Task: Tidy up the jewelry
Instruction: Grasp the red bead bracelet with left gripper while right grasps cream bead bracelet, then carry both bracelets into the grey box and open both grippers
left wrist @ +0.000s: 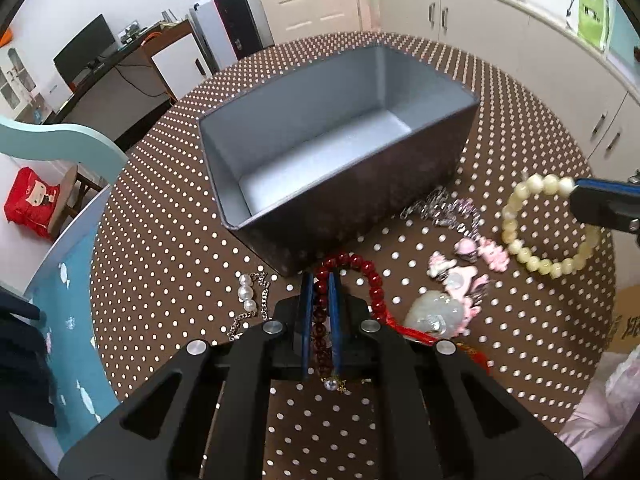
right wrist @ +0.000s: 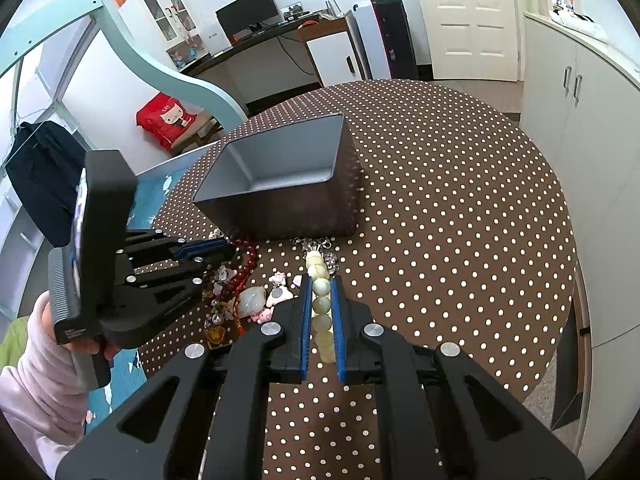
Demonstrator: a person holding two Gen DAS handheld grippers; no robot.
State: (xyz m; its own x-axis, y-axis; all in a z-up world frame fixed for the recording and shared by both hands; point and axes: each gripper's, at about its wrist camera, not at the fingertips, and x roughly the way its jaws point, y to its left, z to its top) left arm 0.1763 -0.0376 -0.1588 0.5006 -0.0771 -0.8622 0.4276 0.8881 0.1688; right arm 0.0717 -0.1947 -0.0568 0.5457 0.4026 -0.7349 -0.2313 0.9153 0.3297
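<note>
Brown cloth with white dots covers the round worktop (left wrist: pixel 500 128). Far left on it, near the front, lies a short chain with three white pearls (left wrist: pixel 247 298). Just right of that is the left tool (left wrist: pixel 321 280). Its two blue pads are squeezed shut on a dark red bead bracelet (left wrist: pixel 370 280), and the beads run between the pads. The rest of the red loop curves out to the right and lies on the cloth, touching the near corner of the grey box.

That grey box (left wrist: pixel 340 216) sits in the middle, farther away, with nothing inside it. Right of the red beads lies a pale stone charm (left wrist: pixel 434 312), with pink charms (left wrist: pixel 472 280) beside it. A silver chain (left wrist: pixel 436 204) lies against the box's near wall.

Farthest right is a cream bead bracelet (left wrist: pixel 516 216). The right tool (right wrist: pixel 321 280) is closed on it, and the round beads sit in a row between its blue pads. In the left tool's view the cream loop hangs from the tip of that tool.

A hand in a pink fuzzy sleeve (right wrist: pixel 32 364) holds the left tool.
</note>
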